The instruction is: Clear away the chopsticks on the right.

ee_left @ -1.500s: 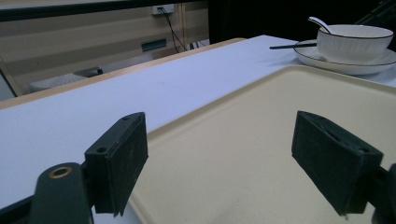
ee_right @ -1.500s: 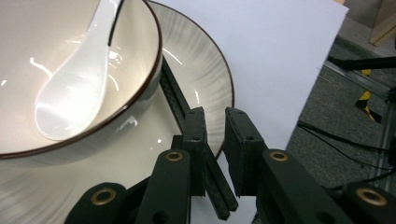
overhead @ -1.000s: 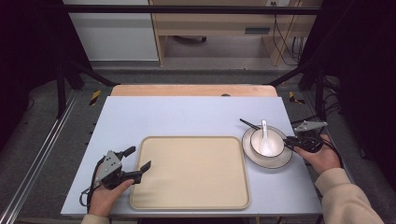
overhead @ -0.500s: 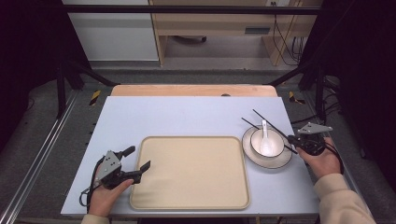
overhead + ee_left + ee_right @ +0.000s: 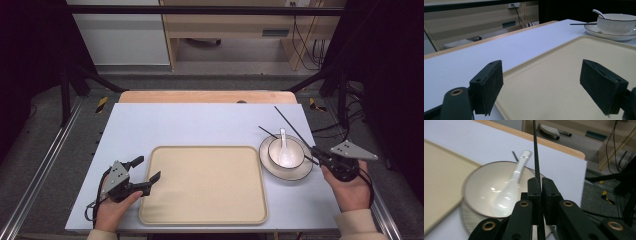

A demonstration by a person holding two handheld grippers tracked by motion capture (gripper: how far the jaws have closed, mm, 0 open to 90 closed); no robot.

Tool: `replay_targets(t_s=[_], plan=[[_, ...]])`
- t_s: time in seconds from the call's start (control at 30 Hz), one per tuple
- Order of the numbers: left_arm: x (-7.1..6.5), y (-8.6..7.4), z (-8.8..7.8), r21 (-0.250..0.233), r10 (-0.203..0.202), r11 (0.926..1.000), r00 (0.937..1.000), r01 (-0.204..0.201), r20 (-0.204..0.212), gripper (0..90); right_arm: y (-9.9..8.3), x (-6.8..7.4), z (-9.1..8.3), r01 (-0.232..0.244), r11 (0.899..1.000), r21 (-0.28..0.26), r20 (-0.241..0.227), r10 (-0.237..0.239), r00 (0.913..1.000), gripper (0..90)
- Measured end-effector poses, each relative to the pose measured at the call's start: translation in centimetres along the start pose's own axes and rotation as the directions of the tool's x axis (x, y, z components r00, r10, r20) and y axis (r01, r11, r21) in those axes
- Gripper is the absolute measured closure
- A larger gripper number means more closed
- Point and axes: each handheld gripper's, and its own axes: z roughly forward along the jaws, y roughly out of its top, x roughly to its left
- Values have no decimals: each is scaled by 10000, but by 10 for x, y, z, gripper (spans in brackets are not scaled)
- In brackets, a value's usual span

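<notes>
Right tongs [image 5: 540,185]: my jaws are clamped on one black chopstick [image 5: 292,126], which runs up and away from them over the far right of the bench [image 5: 200,125].
Left tongs [image 5: 142,172]: jaws spread wide and empty, resting at the left edge of the beige tray [image 5: 205,185], one pad over the tray, the other over the bench.
Second chopstick [image 5: 267,132]: lies partly under the bowl side, its tip poking out past the far-left rim of the saucer [image 5: 286,172].
Bowl [image 5: 286,152]: white with a dark rim line, sitting on the saucer just right of the tray; a white ceramic spoon [image 5: 284,150] rests inside, handle pointing away from me.
Step in hand, as I judge it: carrying the gripped chopstick clear of the bowl.
Doing it well: keep the grip firm since the stick is thin and smooth, keep its long free end away from the spoon handle, and move level.
</notes>
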Motion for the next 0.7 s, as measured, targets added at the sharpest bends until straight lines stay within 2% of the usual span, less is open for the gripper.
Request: replay_targets(t_s=[0.07,0.1,0.13,0.17,0.2,0.23,0.27,0.3,0.33,0.37,0.4,0.43,0.47,0.53,0.57,0.6,0.63,0.67,0.7], plan=[[0,0,-1,-33,-28,10000,10000,28,12,184,2,16,-6,28,9998,-196,-188,-32,9998,855],[0,0,-1,-33,-28,10000,10000,28,12,183,2,16,-6,28,9998,-196,-188,-32,9998,855],[1,0,-1,-41,-53,10000,10000,53,13,182,3,32,-9,90,9991,-422,-378,-106,9992,855],[1,0,-1,-41,-53,10000,10000,53,13,180,3,32,-9,90,9991,-422,-378,-106,9992,855],[1,0,-1,-67,-48,10000,10000,49,28,175,6,46,-9,303,9986,-430,-653,-330,9973,855],[1,0,-1,-161,-58,9999,10000,59,55,175,6,46,-9,303,9986,-430,-653,-330,9973,855],[1,1,-2,-213,-26,9998,10000,28,77,164,7,58,-7,450,9979,-464,-885,-490,9949,855],[1,2,-2,-250,-5,9997,10000,7,72,160,7,65,-6,426,9979,-481,-1030,-474,9936,855],[1,2,-2,-250,-5,9997,10000,7,72,151,7,71,-4,494,9977,-466,-1162,-545,9917,855],[1,2,-3,-283,-4,9996,10000,6,77,151,7,71,-4,494,9977,-466,-1162,-545,9917,855],[2,2,-4,-361,12,9993,10000,-12,3,133,6,83,-1,544,9977,-401,-1407,-595,9883,855],[2,2,-4,-361,12,9993,10000,-12,3,112,6,83,-1,544,9977,-401,-1407,-595,9883,855],[4,3,-5,-458,-87,9989,9999,82,-112,90,5,95,2,603,9976,-327,-1673,-649,9838,855],[6,3,-6,-578,-130,9983,9998,122,-139,67,4,107,4,569,9980,-282,-1901,-612,9798,855],[6,3,-6,-578,-130,9983,9998,122,-139,58,4,107,4,569,9980,-282,-1901,-612,9798,855],[6,3,-7,-659,-134,9977,9998,124,-148,55,2,119,6,562,9981,-241,-2164,-601,9744,855],[6,3,-7,-659,-134,9977,9998,124,-148,55,2,119,6,562,9981,-241,-2164,-601,9744,855],[6,4,-9,-679,-103,9977,9999,94,-121,52,1,129,8,741,9972,-129,-2316,-750,9699,855],[6,4,-9,-679,-103,9977,9999,94,-121,44,1,129,8,741,9972,-129,-2316,-750,9699,855]])
